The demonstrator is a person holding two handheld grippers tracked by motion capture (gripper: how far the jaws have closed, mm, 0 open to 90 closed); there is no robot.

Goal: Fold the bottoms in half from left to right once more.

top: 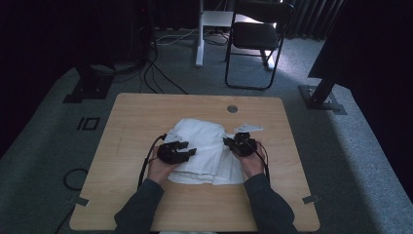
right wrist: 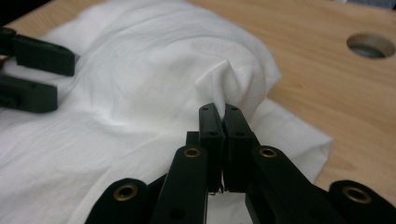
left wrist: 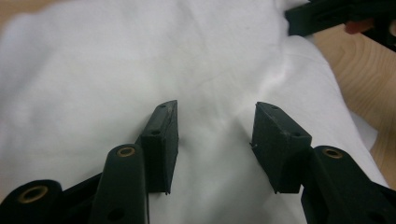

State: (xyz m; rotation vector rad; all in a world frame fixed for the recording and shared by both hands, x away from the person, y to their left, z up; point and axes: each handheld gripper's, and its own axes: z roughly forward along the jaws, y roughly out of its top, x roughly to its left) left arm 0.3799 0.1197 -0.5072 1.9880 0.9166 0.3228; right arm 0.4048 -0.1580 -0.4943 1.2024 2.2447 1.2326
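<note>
White cloth (top: 207, 151) heaped mid-table (top: 136, 122). Right tool (right wrist: 218, 109) pinched tight on a raised fold of cloth. Left tool (left wrist: 215, 126) half open above the cloth, gripping nothing.

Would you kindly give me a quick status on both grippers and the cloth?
Right gripper shut, pinching a fold of the white cloth. Left gripper open, jaws over the cloth, nothing gripped. Cloth bunched on the table. Nothing in the way.
</note>
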